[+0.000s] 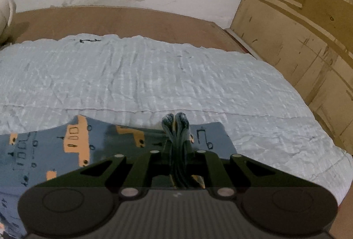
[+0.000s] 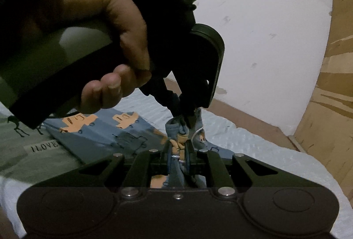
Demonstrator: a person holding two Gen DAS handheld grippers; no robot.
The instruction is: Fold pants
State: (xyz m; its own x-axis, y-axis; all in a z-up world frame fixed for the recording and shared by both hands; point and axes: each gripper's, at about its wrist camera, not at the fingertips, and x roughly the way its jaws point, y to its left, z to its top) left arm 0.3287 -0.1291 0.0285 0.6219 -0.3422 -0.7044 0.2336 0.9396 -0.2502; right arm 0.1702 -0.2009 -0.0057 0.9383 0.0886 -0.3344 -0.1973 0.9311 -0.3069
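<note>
The pants are blue with orange truck prints and lie on a white textured cloth. My left gripper is shut, its fingers pressed together over the pants' far edge. In the right wrist view the pants stretch from the left to a bunched corner. My right gripper is shut on that bunched fabric. The left gripper, held by a hand, pinches the same bunch just above and beyond my right fingers, lifting it off the cloth.
The cloth covers a brown table against a white wall. A plywood panel stands at the right. A grey-green garment reading "I LOVE" lies at the left. A white object sits at the far left.
</note>
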